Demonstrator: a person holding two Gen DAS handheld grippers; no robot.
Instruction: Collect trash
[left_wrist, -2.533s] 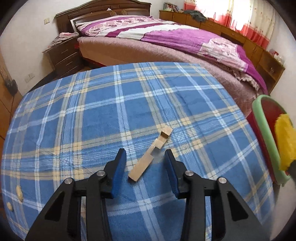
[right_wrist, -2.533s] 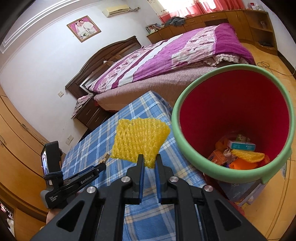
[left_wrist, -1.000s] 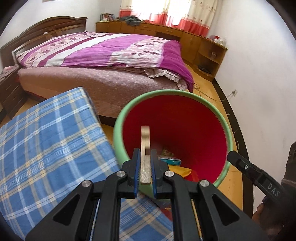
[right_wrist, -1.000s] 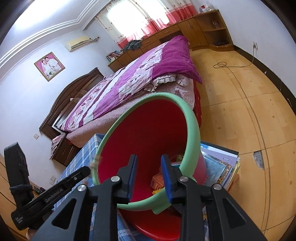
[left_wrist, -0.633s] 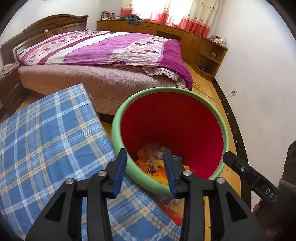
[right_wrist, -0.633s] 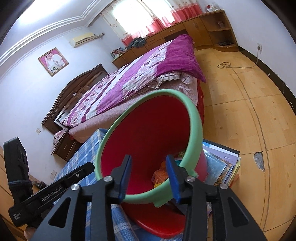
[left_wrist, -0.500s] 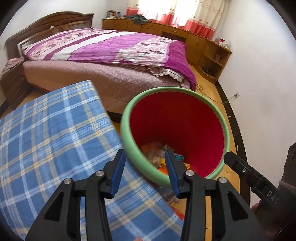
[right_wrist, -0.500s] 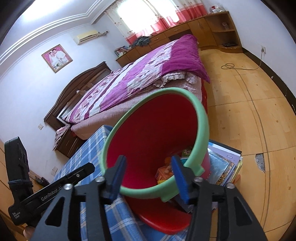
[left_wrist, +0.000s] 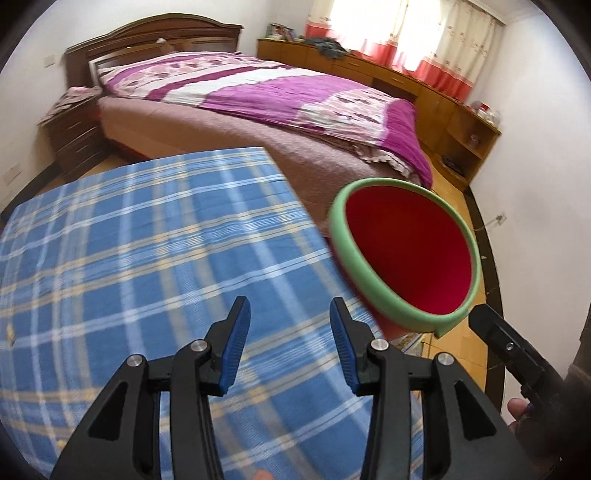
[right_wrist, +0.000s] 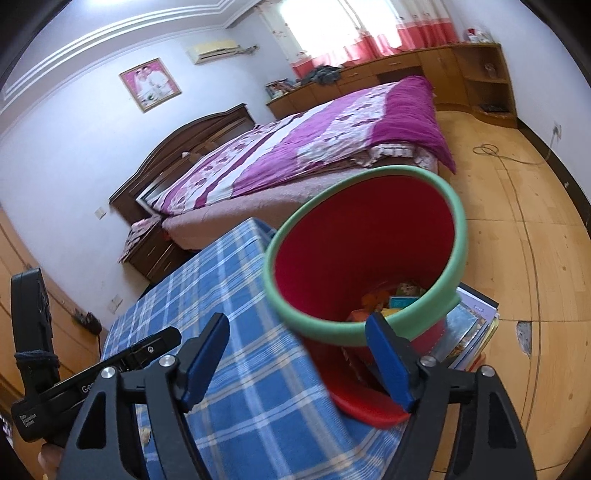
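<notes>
Grippers both spread and empty: our left gripper (left_wrist: 290, 341) over the table's (left_wrist: 129, 251) right edge, right gripper (right_wrist: 295, 360) facing the bin (right_wrist: 456, 218) (trash (right_wrist: 388, 302) inside) beside that edge.

Worktop (left_wrist: 147, 240) wears woven plaid cloth, matt; bin (right_wrist: 369, 325) at 3 o'clock looks smooth plastic w/ green rim; floor (right_wrist: 517, 229) glossy wood.
</notes>
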